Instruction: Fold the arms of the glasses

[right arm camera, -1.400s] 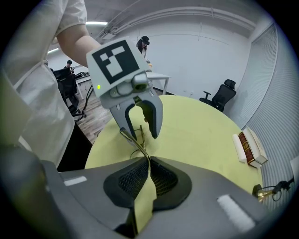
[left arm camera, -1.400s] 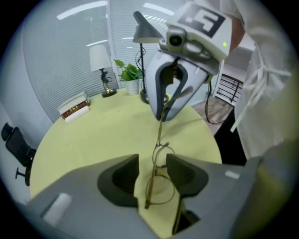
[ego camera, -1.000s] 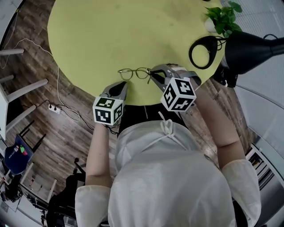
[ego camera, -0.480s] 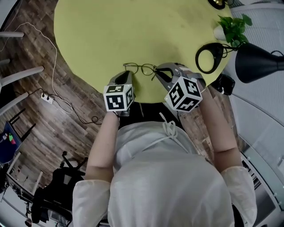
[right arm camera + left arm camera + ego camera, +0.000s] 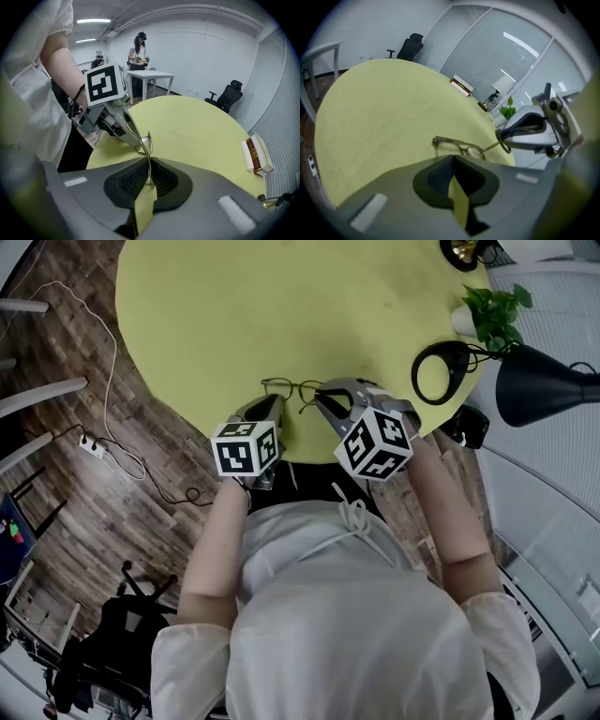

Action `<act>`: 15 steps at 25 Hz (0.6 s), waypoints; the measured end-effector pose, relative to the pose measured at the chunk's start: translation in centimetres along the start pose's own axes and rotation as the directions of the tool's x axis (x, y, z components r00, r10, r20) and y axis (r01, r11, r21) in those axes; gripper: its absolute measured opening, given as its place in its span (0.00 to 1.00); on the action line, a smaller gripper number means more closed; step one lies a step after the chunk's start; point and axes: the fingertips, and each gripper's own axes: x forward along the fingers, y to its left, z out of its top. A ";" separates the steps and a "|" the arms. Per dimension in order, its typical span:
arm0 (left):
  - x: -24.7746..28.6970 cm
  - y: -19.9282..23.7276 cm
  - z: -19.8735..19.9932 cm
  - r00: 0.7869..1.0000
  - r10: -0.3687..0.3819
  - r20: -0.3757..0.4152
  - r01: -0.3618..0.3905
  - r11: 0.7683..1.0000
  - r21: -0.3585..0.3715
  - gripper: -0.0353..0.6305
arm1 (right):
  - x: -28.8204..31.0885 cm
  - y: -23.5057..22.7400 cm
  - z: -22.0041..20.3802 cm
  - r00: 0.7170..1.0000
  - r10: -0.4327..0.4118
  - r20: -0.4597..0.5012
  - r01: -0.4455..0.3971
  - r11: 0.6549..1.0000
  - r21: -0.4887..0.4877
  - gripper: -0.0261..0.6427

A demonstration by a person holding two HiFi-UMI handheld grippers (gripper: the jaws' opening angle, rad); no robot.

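Thin-framed glasses (image 5: pixel 289 388) stand lenses-down near the front edge of the yellow-green round table (image 5: pixel 234 306). My right gripper (image 5: pixel 323 396) is shut on the right arm of the glasses; in the right gripper view that arm (image 5: pixel 146 154) runs up between the pads. My left gripper (image 5: pixel 270 405) is shut and holds nothing, just in front of the left lens. In the left gripper view the glasses (image 5: pixel 459 146) lie just beyond my shut jaws, with the right gripper (image 5: pixel 529 131) clamped on the arm's tip.
A black desk lamp (image 5: pixel 539 379) with a ring base (image 5: pixel 436 369) and a potted plant (image 5: pixel 492 307) stand at the table's right edge. A book (image 5: pixel 255 154) lies farther off. The table's front edge is close under both grippers. A cable and power strip (image 5: pixel 91 447) lie on the floor.
My left gripper has rolled and sunk closer to the table beside the left lens. My right gripper has shifted slightly left with the glasses arm in it.
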 end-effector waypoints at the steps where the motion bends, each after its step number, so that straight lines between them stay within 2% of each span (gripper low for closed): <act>1: 0.0 0.0 0.0 1.000 0.001 0.001 -0.001 1.000 -0.002 0.06 | 0.3 0.0 0.2 1.000 0.003 -0.003 -0.003 1.000 0.000 0.06; 7: 0.0 0.5 0.0 1.000 -0.002 0.012 0.002 0.998 -0.060 0.06 | 3.4 0.2 1.3 1.000 0.021 -0.024 -0.022 0.999 -0.026 0.06; 15: -0.2 1.0 0.0 1.000 -0.017 0.007 0.017 0.992 -0.127 0.06 | 6.1 0.0 1.3 0.998 0.041 -0.051 -0.041 0.999 -0.005 0.05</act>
